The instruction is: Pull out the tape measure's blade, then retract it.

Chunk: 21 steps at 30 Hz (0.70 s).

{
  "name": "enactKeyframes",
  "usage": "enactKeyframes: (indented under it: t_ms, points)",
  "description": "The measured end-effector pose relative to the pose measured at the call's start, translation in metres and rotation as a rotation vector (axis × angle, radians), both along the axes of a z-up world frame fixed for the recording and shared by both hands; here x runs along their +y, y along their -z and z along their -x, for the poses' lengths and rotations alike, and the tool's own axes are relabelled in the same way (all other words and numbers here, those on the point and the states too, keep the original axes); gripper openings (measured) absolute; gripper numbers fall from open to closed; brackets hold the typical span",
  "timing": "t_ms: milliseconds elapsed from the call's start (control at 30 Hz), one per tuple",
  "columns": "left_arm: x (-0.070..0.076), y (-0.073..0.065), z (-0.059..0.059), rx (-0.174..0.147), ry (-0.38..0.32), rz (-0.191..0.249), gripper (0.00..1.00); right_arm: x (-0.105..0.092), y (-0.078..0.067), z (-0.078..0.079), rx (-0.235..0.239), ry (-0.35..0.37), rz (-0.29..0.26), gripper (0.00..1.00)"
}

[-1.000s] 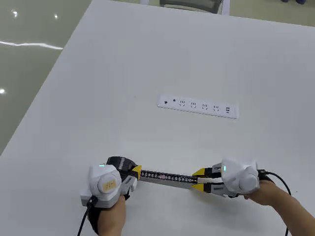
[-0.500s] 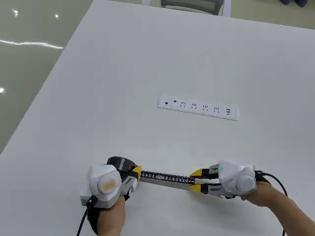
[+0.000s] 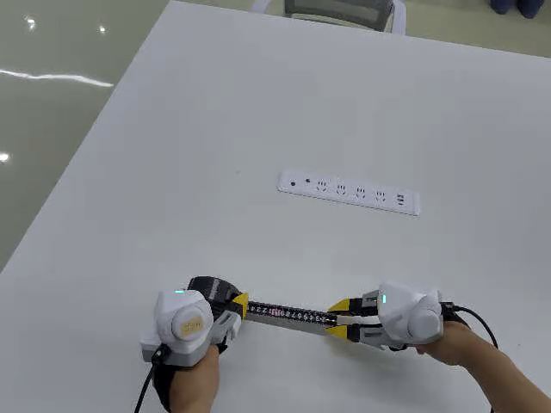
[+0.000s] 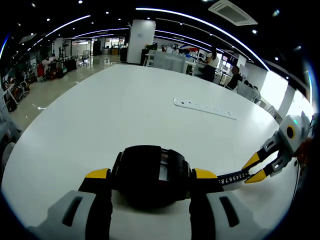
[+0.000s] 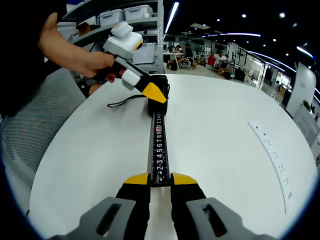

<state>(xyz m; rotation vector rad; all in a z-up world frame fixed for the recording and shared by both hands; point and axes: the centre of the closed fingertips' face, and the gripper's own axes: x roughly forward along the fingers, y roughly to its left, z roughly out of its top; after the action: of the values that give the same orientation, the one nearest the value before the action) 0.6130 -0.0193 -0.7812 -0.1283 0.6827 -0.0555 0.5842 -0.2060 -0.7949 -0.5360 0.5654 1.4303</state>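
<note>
Grips tape measure in left gripper, pinches blade in right gripper, now shorter, retracting along tabletop's near edge.

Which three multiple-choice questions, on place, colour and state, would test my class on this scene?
1. Where is the power strip? A beyond the blade B beneath it C on the floor
2. What colour are the tips of the left gripper and right gripper? A red B yellow C green
3. How is the blade? A wound in B pulled out C snapped
A, it lies farther up the table; B, both gripper views show yellow; B, its numbers run from case to right gripper.
</note>
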Motion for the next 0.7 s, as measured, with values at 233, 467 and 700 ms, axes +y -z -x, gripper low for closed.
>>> enactKeyframes:
  t_ms: [233,467,700]
  points:
    - [-0.0003,-0.0001,0.0001,0.002,0.003,-0.003,0.59,0.0025,0.0009,0.0008,-0.002,-0.006,-0.002,0.14]
    - [0.0001,-0.0003,0.0003,0.004,0.002,0.002,0.59,0.0052,0.0010,0.0000,-0.007,-0.011,-0.003,0.14]
    - [0.0001,0.0000,-0.0002,0.005,0.001,0.002,0.59,0.0088,0.0001,-0.0007,-0.011,-0.015,-0.002,0.14]
